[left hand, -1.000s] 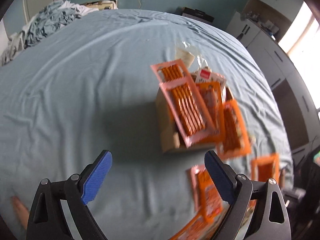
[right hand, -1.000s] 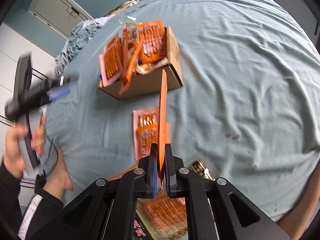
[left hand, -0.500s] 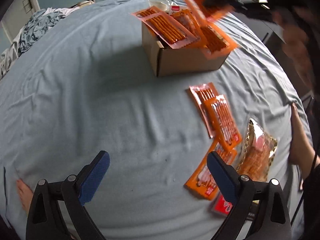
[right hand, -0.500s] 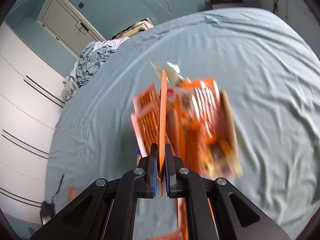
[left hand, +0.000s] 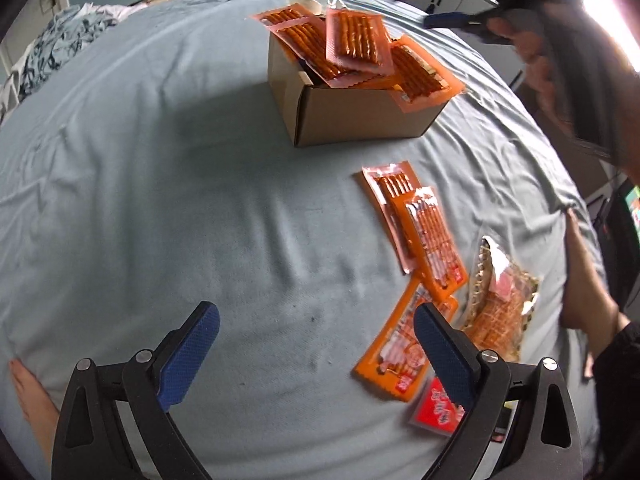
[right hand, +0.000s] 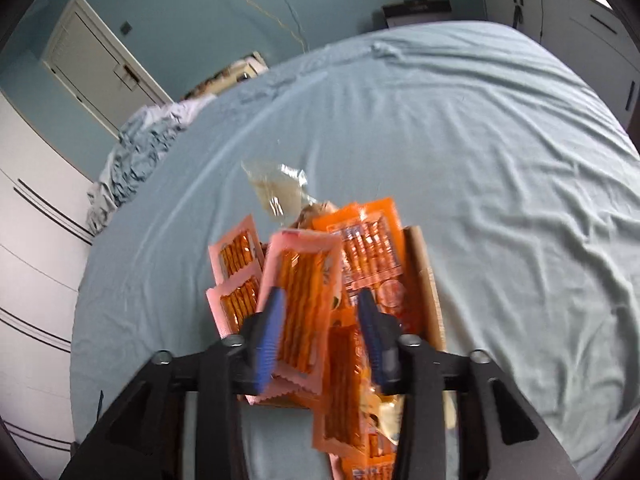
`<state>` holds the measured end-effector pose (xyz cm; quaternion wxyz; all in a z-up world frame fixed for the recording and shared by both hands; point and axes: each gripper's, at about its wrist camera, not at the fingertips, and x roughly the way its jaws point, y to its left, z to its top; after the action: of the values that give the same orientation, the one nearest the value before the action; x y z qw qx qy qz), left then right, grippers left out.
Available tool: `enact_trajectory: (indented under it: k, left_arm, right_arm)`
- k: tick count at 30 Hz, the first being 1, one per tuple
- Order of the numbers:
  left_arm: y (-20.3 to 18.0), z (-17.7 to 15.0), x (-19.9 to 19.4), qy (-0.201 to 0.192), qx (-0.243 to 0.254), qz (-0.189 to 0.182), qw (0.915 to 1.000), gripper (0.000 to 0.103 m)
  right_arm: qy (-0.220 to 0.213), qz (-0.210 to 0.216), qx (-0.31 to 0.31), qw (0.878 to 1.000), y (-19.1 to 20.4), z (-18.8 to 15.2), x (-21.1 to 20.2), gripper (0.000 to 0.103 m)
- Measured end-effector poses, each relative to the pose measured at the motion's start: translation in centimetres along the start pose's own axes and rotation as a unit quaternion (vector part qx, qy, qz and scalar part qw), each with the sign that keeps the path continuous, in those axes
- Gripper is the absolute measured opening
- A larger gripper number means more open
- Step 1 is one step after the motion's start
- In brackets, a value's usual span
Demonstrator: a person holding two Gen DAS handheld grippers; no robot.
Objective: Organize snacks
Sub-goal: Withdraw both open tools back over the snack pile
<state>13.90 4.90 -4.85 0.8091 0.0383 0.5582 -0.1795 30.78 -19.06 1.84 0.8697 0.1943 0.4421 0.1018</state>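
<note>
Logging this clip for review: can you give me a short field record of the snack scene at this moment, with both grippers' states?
surface: light blue bedsheet
container: brown cardboard box, heaped with orange snack packets
just dropped: pink-edged packet of orange sticks, lying atop the pile
right gripper: fingers have just been opening; packet sits between them, no longer pinched
left gripper: open, empty, above the sheet
left to sort: orange packets, clear gold-trimmed snack bag, red packet

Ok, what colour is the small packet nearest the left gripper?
Red packet with white lettering, clearest in the left wrist view.
</note>
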Motion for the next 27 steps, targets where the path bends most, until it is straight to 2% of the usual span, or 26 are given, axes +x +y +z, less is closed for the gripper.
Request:
enact_trajectory:
  k: [1, 2, 5, 10, 13, 15, 17, 21, 24, 27]
  left_arm:
    - [-0.1, 0.0, 0.1, -0.005, 0.007, 0.012, 0.9999, 0.099]
    - [-0.4, -0.1, 0.3, -0.008, 0.017, 0.021, 0.9996, 0.099]
    - [-1.1, -0.3, 1.1, 0.003, 0.043, 0.028, 0.9987, 0.099]
    - [-2.5, -1.1, 1.6, 0.022, 0.078, 0.021, 0.9965, 0.099]
    - [-3.2, -1.7, 1.7, 0.029, 0.103, 0.023, 0.9940, 0.099]
    - [-3.8, -2.3, 2.1, 0.037, 0.119, 0.029, 0.9918, 0.099]
    - [-4.2, -2.8, 2.5, 0.045, 0.133, 0.032, 0.9896, 0.099]
    - [-4.9, -3.2, 3.3, 0.059, 0.158, 0.034, 0.9850, 0.099]
    - [-5.2, -3.2, 4.0, 0.062, 0.166, 0.037, 0.9834, 0.099]
    - [-5.0, -3.3, 4.3, 0.056, 0.174, 0.061, 0.9813, 0.099]
  right_arm:
    - [-0.005, -0.001, 0.009, 1.000, -0.5, -0.5, -1.3, 0.060]
    - [-0.007, -0.002, 0.016, 1.000, -1.0, -1.1, -2.2, 0.062]
    - [0.012, -0.018, 0.018, 1.000, -2.1, -3.5, -5.4, 0.063]
    - [0.032, -0.060, 0.003, 0.998, -4.1, -9.7, -9.9, 0.063]
    - [0.033, -0.103, 0.012, 0.994, -5.9, -13.3, -10.3, 0.063]
    - [0.081, -0.138, 0.012, 0.987, -6.4, -13.4, -9.4, 0.063]
    - [0.099, -0.160, 0.029, 0.982, -6.7, -12.9, -9.1, 0.063]
    - [0.077, -0.137, 0.053, 0.986, -6.4, -10.5, -8.9, 0.063]
    - [0.120, -0.121, 0.062, 0.983, -7.0, -10.6, -7.2, 0.063]
    - [0.152, -0.107, 0.095, 0.978, -8.4, -10.9, -5.7, 0.063]
